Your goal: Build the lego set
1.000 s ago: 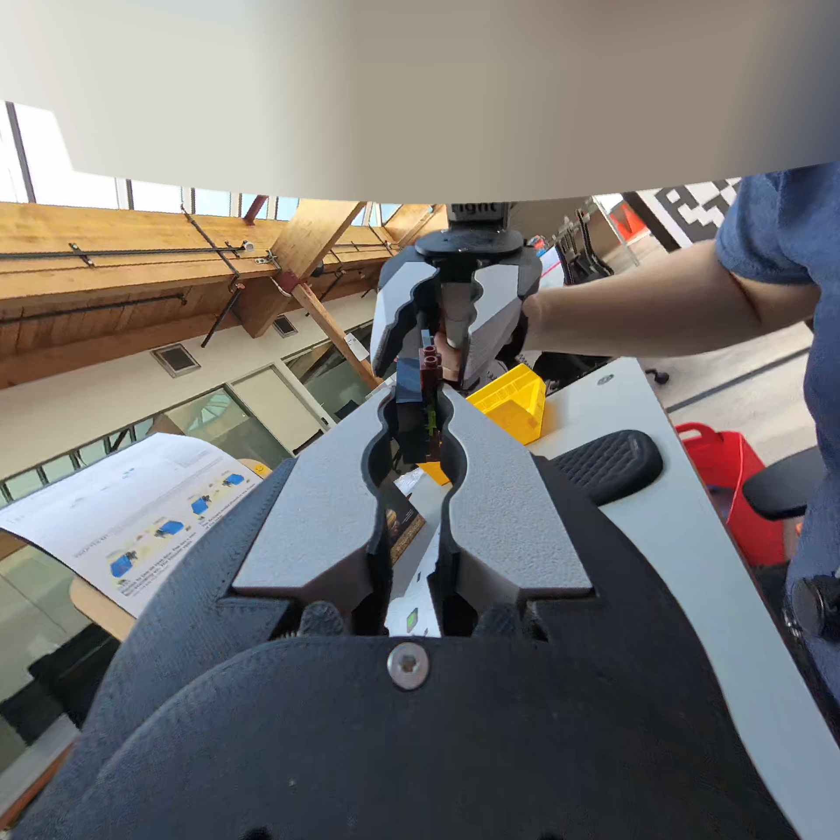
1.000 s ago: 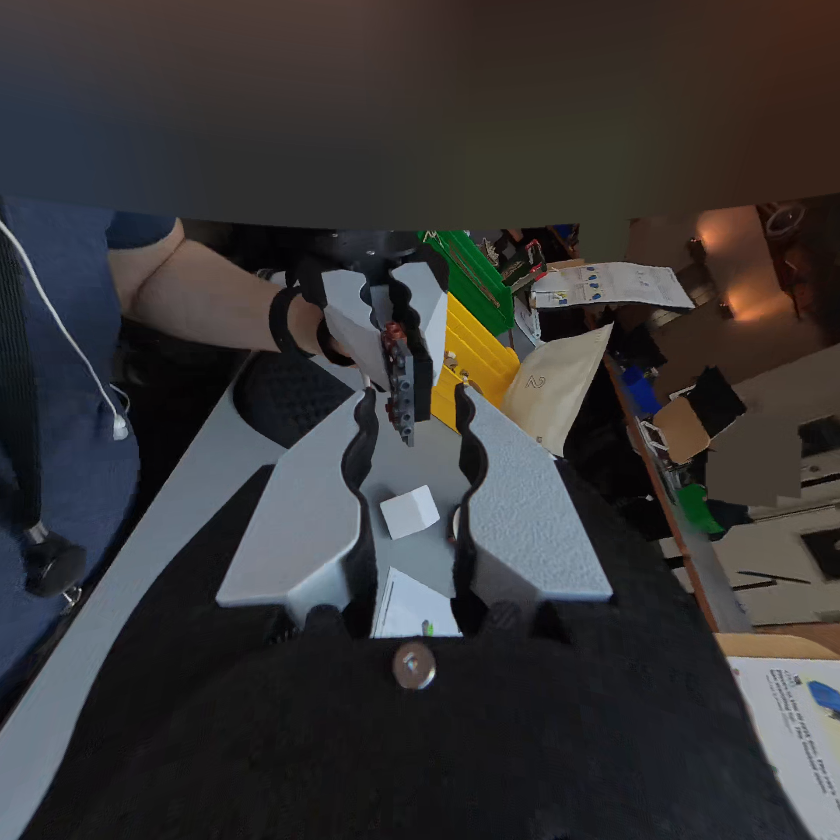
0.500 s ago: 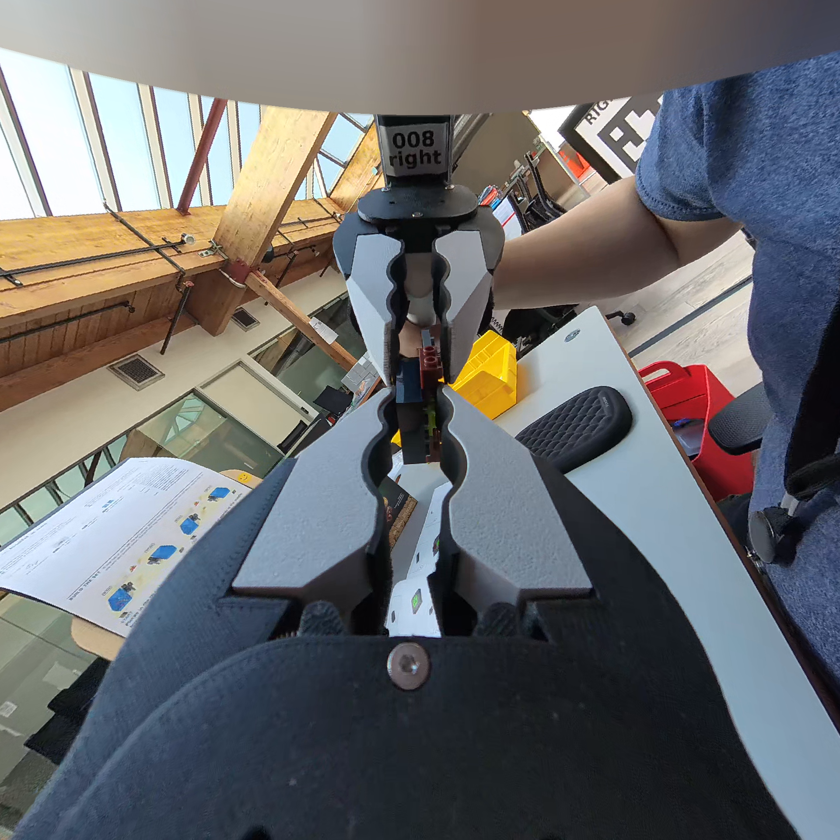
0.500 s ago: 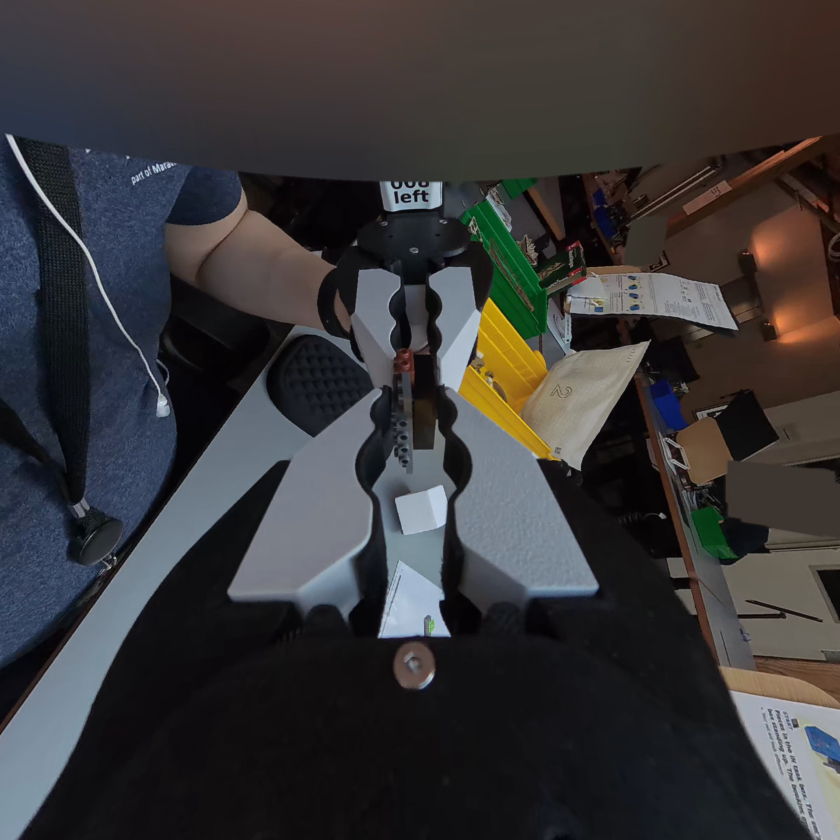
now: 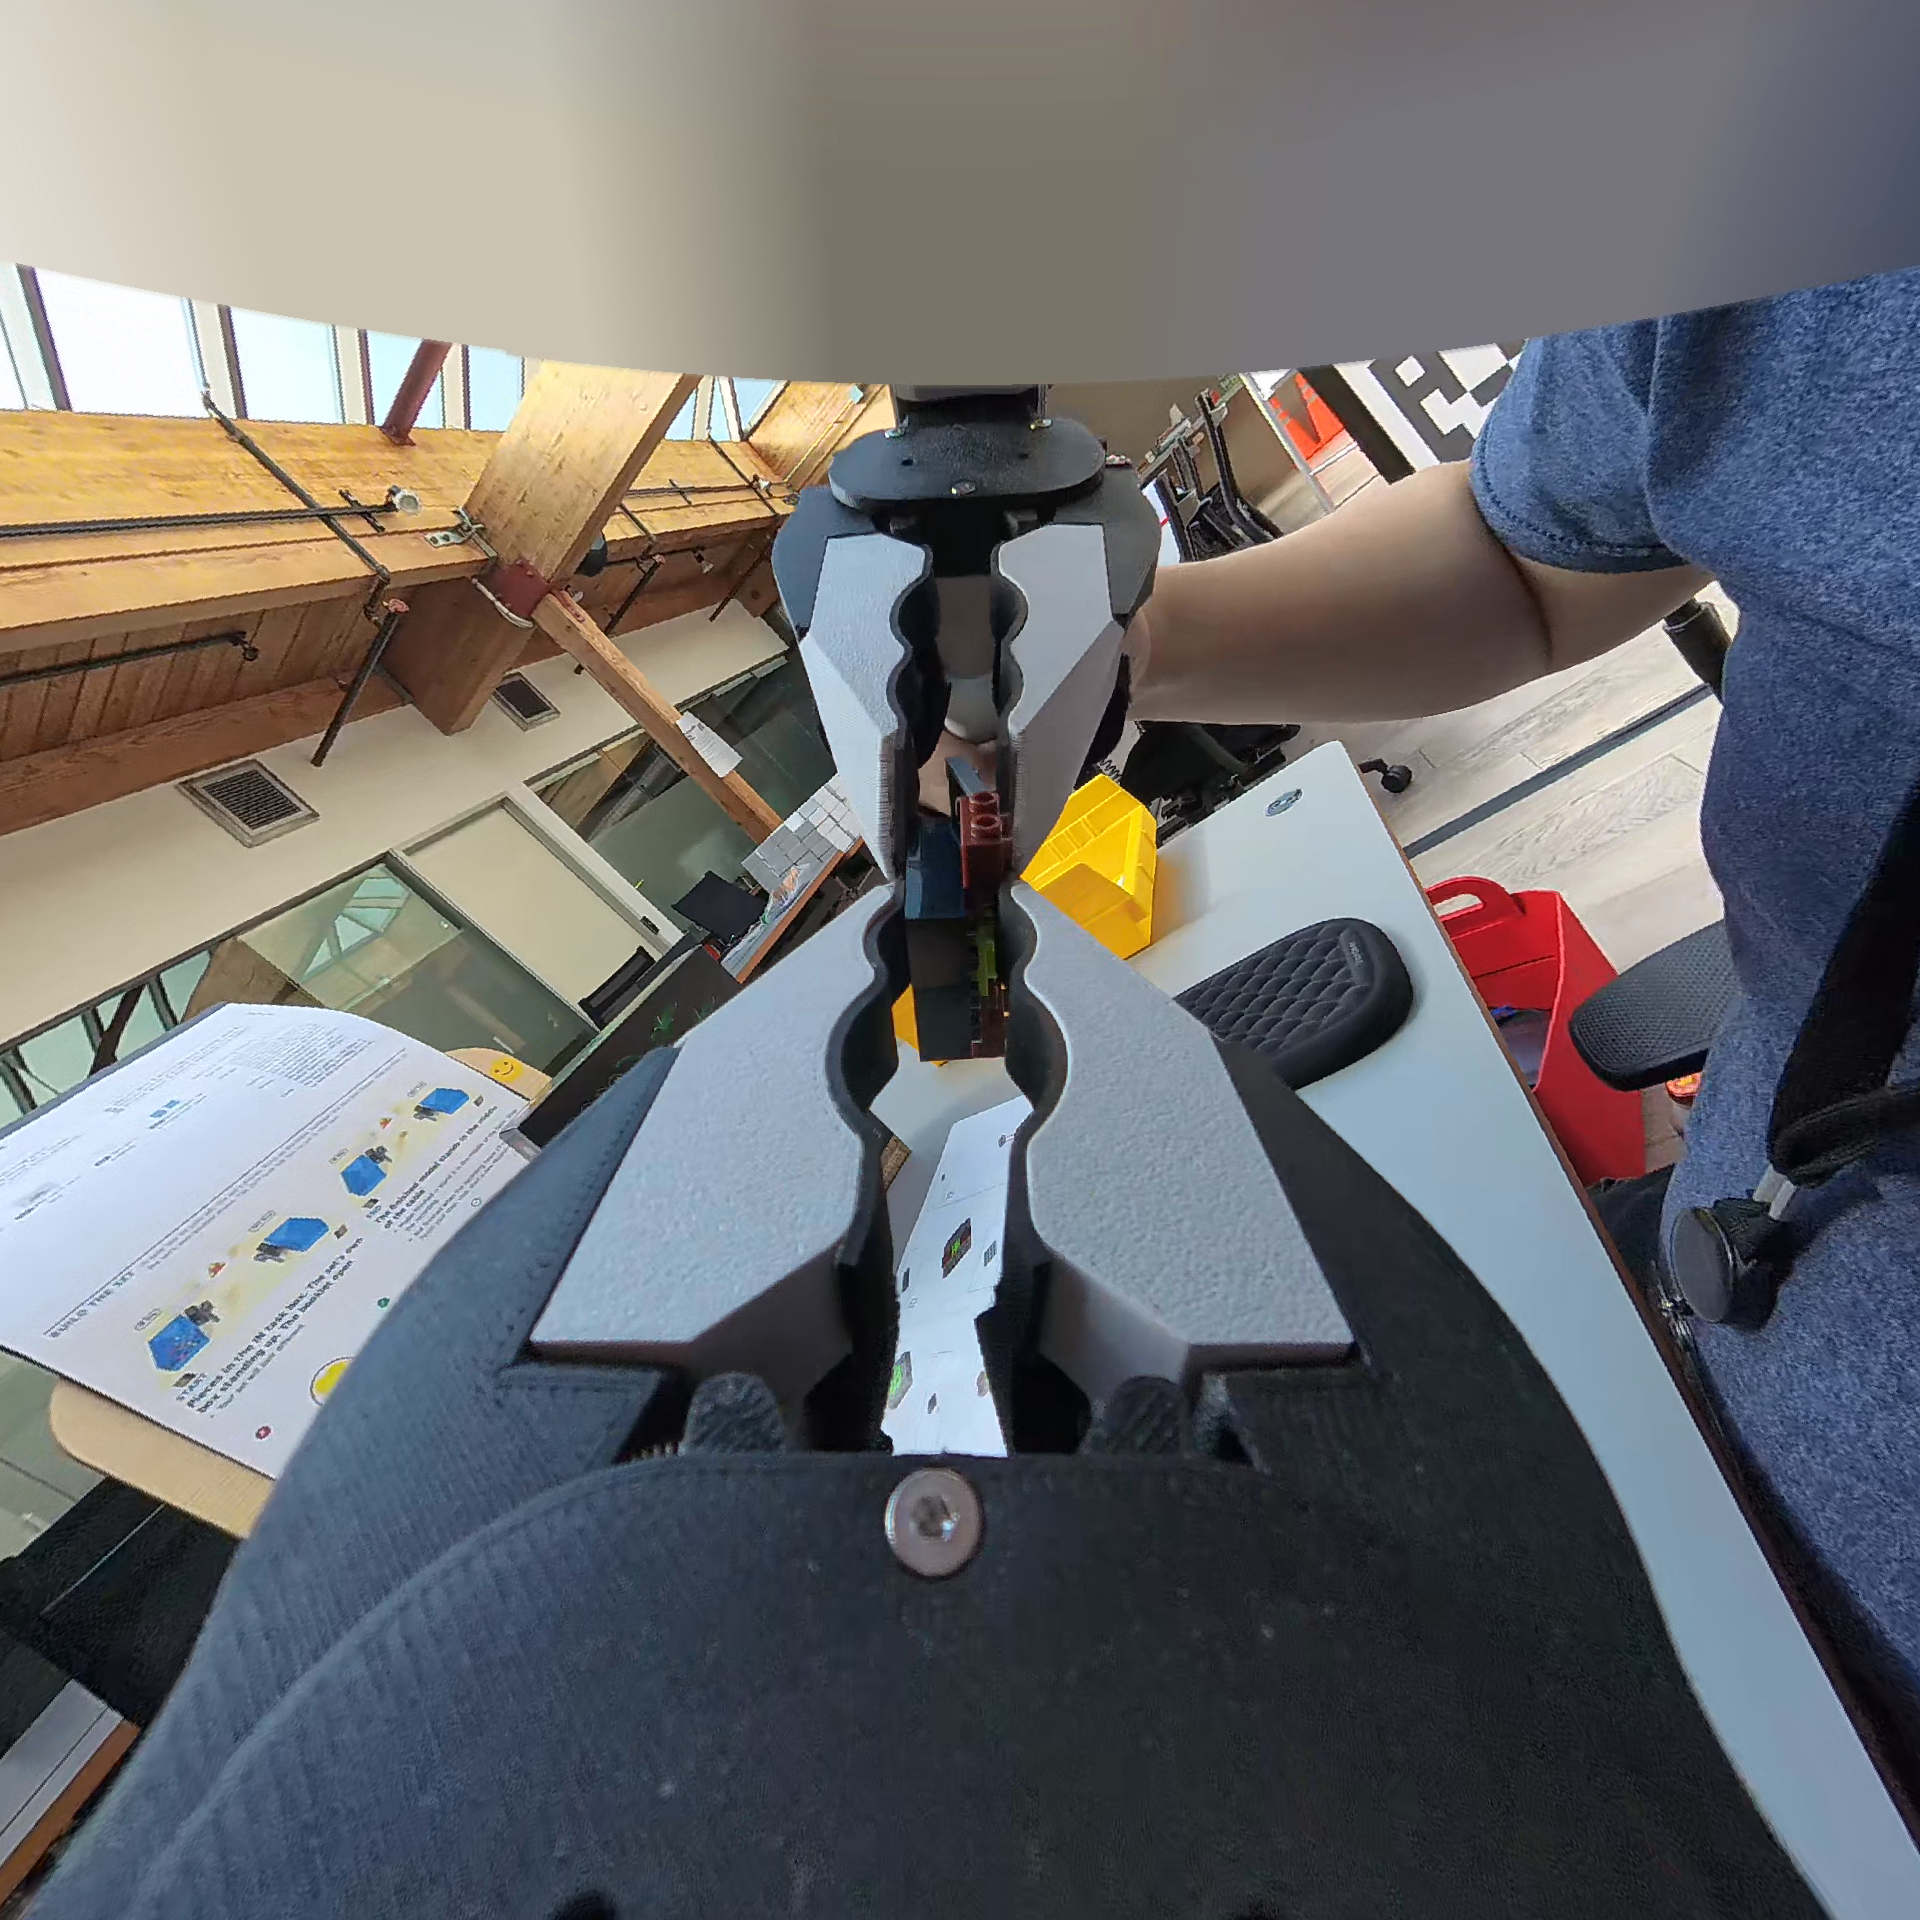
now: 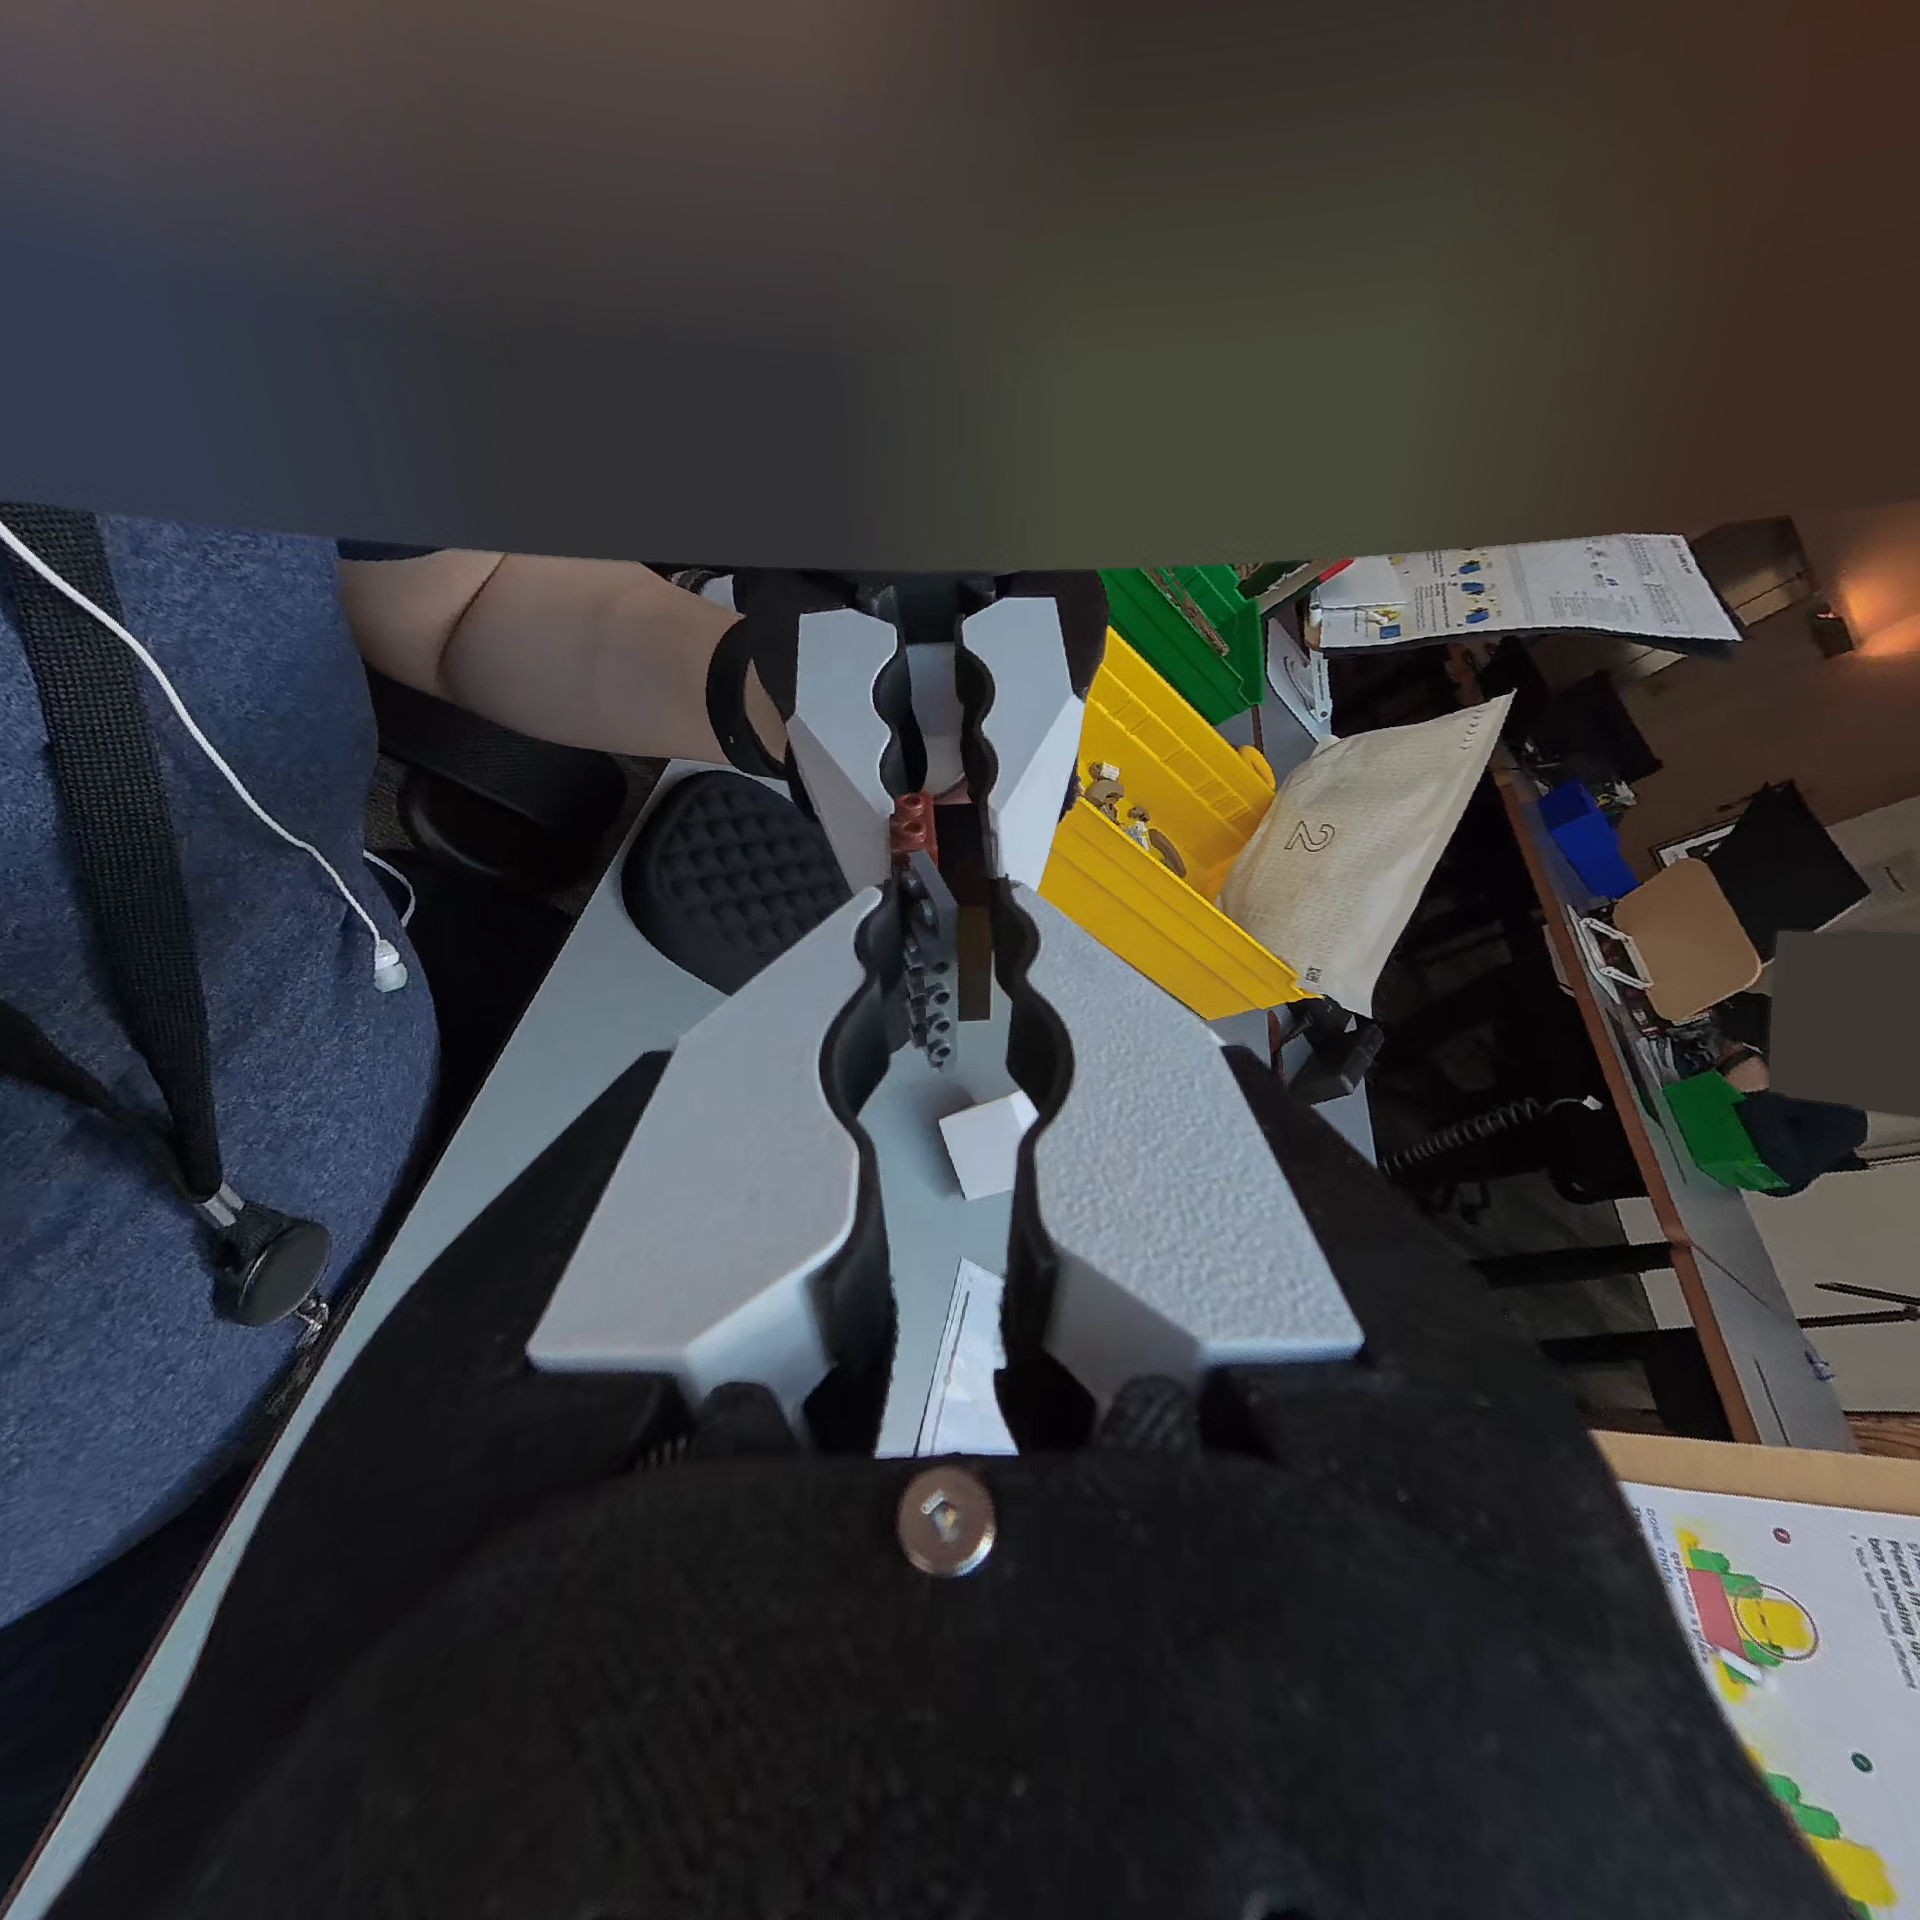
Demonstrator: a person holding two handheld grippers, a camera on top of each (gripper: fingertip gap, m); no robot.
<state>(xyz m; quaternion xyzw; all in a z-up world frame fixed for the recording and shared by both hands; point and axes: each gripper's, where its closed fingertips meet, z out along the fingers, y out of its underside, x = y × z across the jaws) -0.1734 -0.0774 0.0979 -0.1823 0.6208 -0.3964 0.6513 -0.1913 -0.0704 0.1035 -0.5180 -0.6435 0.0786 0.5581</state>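
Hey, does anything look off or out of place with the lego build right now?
Nothing stands out. The lego assembly is held in mid-air between both hand-held grippers, above the table; no pieces look spilled or broken.

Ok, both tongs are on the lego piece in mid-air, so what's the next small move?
Probably press the two tongs gently together to seat the bricks: the left tongs and right tongs both clamp the lego piece from opposite ends, above the table.

My left camera looks close along my left gripper [image 5: 951,914], tilted up toward the ceiling. My right camera looks along my right gripper [image 6: 940,914], tilted down at the table [image 6: 582,997]. They face each other, sharing the lego [image 5: 951,977] between them.
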